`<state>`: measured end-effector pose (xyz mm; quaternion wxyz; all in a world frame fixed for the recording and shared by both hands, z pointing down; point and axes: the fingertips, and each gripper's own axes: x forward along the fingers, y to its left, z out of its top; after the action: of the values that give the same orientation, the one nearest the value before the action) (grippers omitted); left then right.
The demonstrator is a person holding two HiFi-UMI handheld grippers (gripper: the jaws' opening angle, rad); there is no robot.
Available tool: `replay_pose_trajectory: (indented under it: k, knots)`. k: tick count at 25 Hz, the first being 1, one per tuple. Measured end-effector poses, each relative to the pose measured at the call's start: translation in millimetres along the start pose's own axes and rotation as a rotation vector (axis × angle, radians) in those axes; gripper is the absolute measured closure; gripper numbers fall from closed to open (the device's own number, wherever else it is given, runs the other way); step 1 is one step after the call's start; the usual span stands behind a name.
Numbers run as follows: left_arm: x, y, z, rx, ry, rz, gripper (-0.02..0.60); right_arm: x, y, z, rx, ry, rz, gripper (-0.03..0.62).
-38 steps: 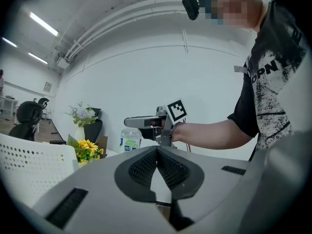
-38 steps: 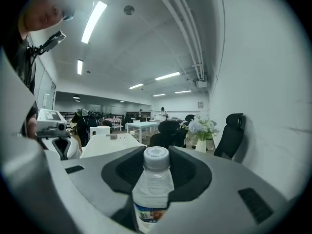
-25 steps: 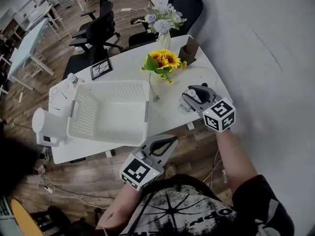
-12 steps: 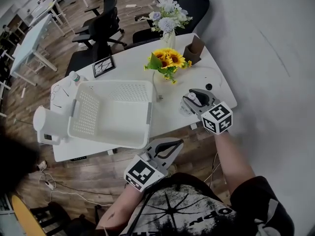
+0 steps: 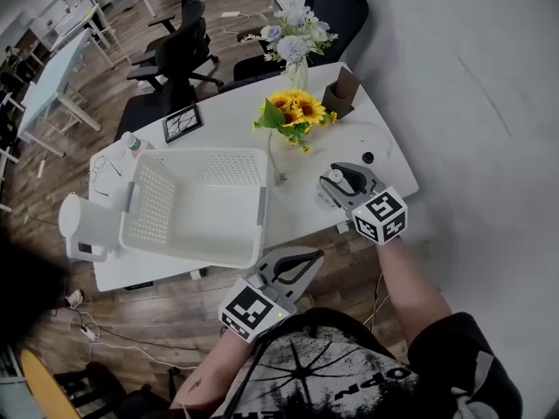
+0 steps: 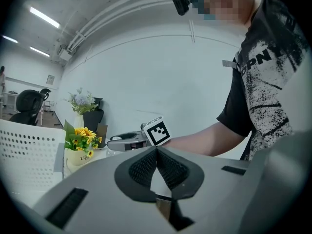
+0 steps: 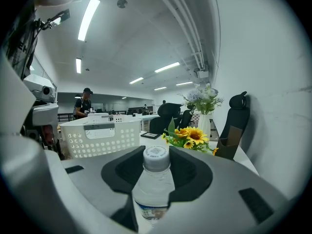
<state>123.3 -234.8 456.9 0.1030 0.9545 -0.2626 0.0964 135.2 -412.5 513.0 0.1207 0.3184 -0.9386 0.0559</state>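
My right gripper (image 5: 341,182) is shut on a clear water bottle (image 7: 153,182) with a white cap (image 7: 155,153), held upright over the right end of the white table (image 5: 354,138). The cap (image 5: 335,175) shows between the jaws in the head view. Beyond the bottle stand a pot of sunflowers (image 7: 190,135) and a white perforated basket (image 7: 100,135). My left gripper (image 5: 306,257) hangs off the table's front edge, shut with nothing between its pads (image 6: 168,169). It looks toward the right gripper (image 6: 127,140).
The basket (image 5: 150,201) fills the table's middle, the sunflowers (image 5: 293,107) behind it. A vase of pale flowers (image 5: 293,37), a brown box (image 5: 339,85), a tablet (image 5: 181,122) and a white appliance (image 5: 83,225) also stand there. Black chairs (image 5: 179,51) line the far side. A person (image 7: 84,104) stands far off.
My right gripper has come down with the bottle and drawn slightly nearer; the basket and sunflowers now show at its level. The left gripper has barely moved.
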Motion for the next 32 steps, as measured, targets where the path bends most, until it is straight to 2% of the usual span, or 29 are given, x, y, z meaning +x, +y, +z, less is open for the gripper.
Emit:
replay_pose_trajectory:
  k: [11, 18, 22, 26, 27, 30, 32]
  knots:
    - [-3.3, 1.2, 15.0, -0.060, -0.064, -0.021, 0.571, -4.9, -2.4, 3.1, 0.014, 0.023, -0.015, 0.414]
    - [-5.6, 4.8, 28.1, -0.020, -0.093, -0.020, 0.571, -34.0, 2.3, 15.7, 0.037, -0.030, -0.033, 0.405]
    - [-4.4, 4.5, 37.7, -0.003, -0.115, -0.027, 0.571, -59.1, 4.3, 19.1, -0.008, -0.028, -0.046, 0.405]
    - [-0.1, 1.3, 43.3, 0.014, -0.124, -0.046, 0.571, -86.1, 7.4, 24.8, -0.006, -0.044, -0.058, 0.407]
    - [1.9, 0.1, 44.0, 0.016, -0.125, -0.051, 0.571, -93.0, 9.5, 25.8, -0.001, -0.049, -0.060, 0.415]
    - [6.4, -1.3, 44.1, 0.017, -0.128, -0.059, 0.571, -109.3, 20.1, 26.7, 0.006, -0.057, -0.057, 0.500]
    - [8.0, -0.9, 44.0, 0.017, -0.129, -0.060, 0.571, -117.2, 28.8, 27.9, 0.011, -0.063, -0.051, 0.533]
